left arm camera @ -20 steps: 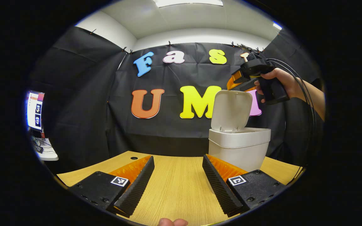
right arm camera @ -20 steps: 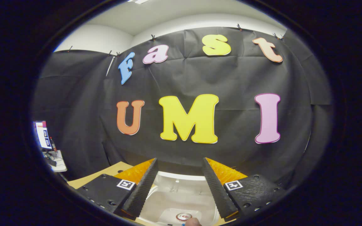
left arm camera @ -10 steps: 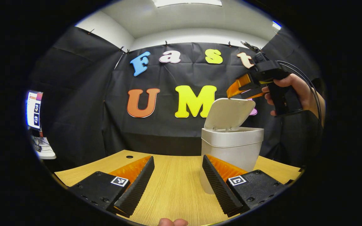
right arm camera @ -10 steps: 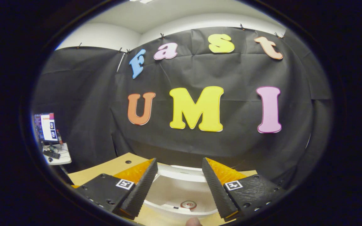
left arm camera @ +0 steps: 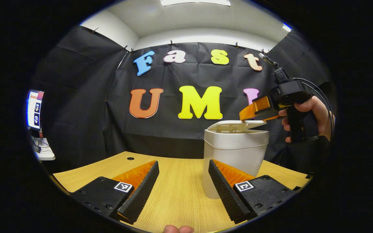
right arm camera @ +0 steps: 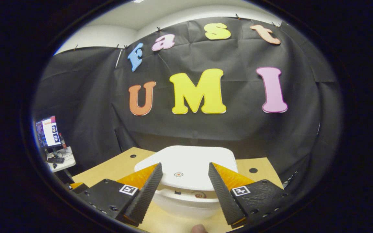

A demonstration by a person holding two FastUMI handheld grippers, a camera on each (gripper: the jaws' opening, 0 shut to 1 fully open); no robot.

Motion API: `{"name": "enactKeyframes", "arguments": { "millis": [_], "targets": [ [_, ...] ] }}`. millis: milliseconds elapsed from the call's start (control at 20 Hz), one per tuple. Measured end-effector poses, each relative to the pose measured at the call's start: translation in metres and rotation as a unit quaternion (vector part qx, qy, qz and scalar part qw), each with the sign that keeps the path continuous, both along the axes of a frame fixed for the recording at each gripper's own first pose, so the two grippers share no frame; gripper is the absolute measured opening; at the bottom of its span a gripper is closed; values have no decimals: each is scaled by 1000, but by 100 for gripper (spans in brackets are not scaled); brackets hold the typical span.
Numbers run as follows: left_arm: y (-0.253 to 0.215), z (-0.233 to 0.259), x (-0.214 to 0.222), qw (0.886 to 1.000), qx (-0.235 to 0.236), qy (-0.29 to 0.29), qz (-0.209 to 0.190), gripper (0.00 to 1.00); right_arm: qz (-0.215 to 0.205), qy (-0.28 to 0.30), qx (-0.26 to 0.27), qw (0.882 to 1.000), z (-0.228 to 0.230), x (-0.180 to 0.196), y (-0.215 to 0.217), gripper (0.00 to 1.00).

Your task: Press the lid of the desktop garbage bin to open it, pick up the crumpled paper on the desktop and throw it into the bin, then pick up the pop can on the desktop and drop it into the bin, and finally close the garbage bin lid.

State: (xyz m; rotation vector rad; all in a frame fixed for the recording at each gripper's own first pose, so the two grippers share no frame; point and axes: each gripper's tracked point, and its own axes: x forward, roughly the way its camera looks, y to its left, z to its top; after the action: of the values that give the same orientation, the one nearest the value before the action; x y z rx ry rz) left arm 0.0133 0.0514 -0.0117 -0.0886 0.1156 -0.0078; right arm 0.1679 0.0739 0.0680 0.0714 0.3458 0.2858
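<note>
I judge the final step is in hand: the white plastic hinged lid (left arm camera: 236,124) of the pale round-cornered desktop garbage bin (left arm camera: 235,155) on the wooden desk (left arm camera: 176,194) sits almost flat, front edge ajar, with my right gripper (left arm camera: 254,111) resting above it, fingers spread wide and empty. A can top (right arm camera: 200,195) shows inside. Next I press down until it latches; my left gripper (left arm camera: 183,184) idles wide apart near the desk.
</note>
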Motion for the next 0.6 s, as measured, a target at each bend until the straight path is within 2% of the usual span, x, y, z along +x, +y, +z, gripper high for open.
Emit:
{"name": "enactKeyframes", "arguments": {
  "millis": [50,100,200,400,600],
  "targets": [
    [-1,0,0,1000,0,0,-1,99,1,-1,-4,1000,-4,-1,0,94],
    [-2,-1,0,1000,1,1,-2,99,0,-4,-10,1000,-4,-1,0,92],
    [-3,-2,0,1000,3,2,-2,99,-2,-4,-11,1000,-8,-1,-1,96],
    [-5,-6,-1,1000,1,6,-4,99,2,1,-22,1000,-18,-2,-2,95],
    [-9,-8,1,1000,0,8,-7,99,9,10,-9,1000,-25,2,-2,96]
  ]
}}
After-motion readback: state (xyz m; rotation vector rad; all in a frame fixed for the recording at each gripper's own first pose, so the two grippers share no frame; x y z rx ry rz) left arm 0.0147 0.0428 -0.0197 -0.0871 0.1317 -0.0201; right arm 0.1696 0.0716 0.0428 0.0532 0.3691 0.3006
